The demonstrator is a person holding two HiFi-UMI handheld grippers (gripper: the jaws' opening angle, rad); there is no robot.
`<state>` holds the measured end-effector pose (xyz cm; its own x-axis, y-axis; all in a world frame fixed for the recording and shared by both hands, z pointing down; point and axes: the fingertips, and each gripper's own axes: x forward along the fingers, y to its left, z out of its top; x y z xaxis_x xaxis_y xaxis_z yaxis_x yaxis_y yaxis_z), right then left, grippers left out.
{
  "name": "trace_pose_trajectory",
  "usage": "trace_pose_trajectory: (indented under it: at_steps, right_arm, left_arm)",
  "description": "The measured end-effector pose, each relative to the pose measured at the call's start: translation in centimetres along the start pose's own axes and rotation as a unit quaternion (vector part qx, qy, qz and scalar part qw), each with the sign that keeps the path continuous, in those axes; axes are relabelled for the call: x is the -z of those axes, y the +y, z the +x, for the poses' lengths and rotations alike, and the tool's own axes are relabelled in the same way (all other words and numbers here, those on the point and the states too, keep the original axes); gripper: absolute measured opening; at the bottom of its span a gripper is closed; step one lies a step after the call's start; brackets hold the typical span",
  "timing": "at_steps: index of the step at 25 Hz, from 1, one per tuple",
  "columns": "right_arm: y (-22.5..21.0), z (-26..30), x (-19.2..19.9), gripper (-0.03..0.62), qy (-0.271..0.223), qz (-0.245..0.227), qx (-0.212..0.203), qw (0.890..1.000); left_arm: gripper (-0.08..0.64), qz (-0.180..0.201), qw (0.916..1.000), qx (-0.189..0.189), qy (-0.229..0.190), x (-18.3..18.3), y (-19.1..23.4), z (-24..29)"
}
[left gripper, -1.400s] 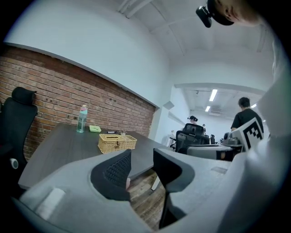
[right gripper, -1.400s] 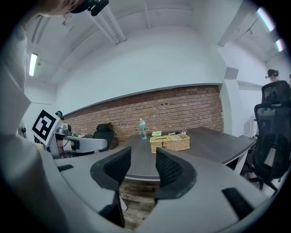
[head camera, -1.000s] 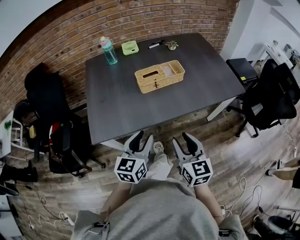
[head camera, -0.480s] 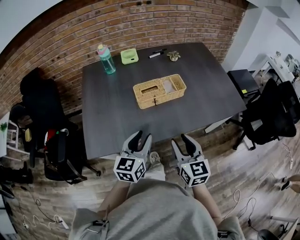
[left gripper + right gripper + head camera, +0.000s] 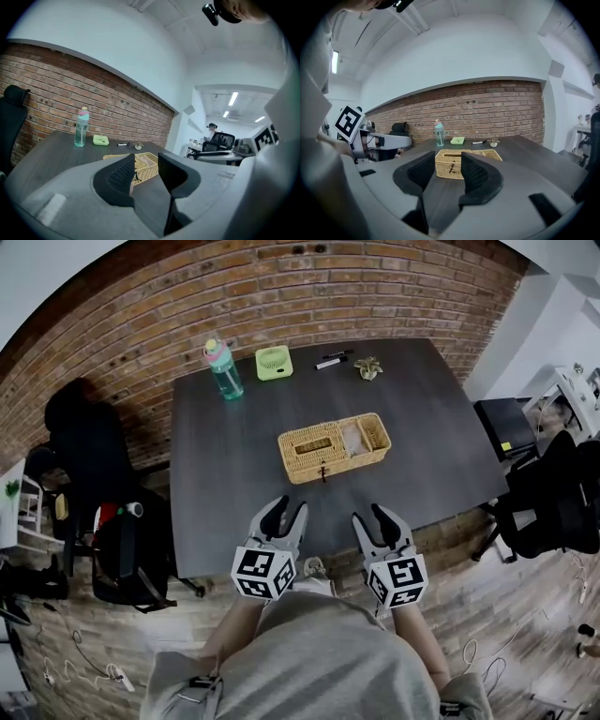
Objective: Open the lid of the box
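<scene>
Since the grey left gripper (image 5: 284, 514) and the grey right gripper (image 5: 372, 517) hang side by side at the near edge of the dark grey rectangular desk (image 5: 225, 493), well apart from the straw-coloured woven rectangular box (image 5: 333, 448) near the desk's middle, the step in hand is, I judge, the reach towards it.

To do it well, one gripper should come in low and level at the box's front wall. A small dark clasp (image 5: 322, 472) hangs there below the slotted woven lid (image 5: 314, 442) on the box's left part. The right part looks like open compartments and needs no attention. The other gripper would best steady the light wicker body, since a basket of this kind will likely slide or tip when the lid is pried upward. A fingertip should go under the lid's front lip beside the clasp, not into the slot. I cannot tell from here where the hinge lies.

The left gripper's black-padded fingers (image 5: 119, 176) stand apart with a clear gap; only a distant sight of the box shows between them, and they touch nothing. The right gripper's fingers (image 5: 477, 174) stand wide apart, framing the box far ahead, and hold nothing.
</scene>
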<state>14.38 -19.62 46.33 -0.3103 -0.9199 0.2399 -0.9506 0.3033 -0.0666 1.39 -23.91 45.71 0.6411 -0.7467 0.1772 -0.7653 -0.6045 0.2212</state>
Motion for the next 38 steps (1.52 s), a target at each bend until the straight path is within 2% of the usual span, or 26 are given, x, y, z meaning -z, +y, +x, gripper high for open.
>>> trace_pose_trajectory:
  at_steps: [15, 25, 38]
  right_arm:
    - [-4.2, 9.5, 0.7, 0.173, 0.029, -0.022, -0.02, 0.999]
    - [-5.9, 14.7, 3.6, 0.175, 0.067, -0.053, -0.024, 0.996]
    - [-6.7, 17.9, 6.5, 0.193, 0.113, -0.103, -0.034, 0.988]
  left_arm:
    - [0.149, -0.012, 0.9992, -0.038, -0.002, -1.3, 5.9, 6.0]
    - [0.149, -0.02, 0.9974, -0.069, -0.001, -1.1, 9.1, 6.5]
    - [0.149, -0.033, 0.9938, -0.106, -0.003, -1.2, 12.1, 6.2]
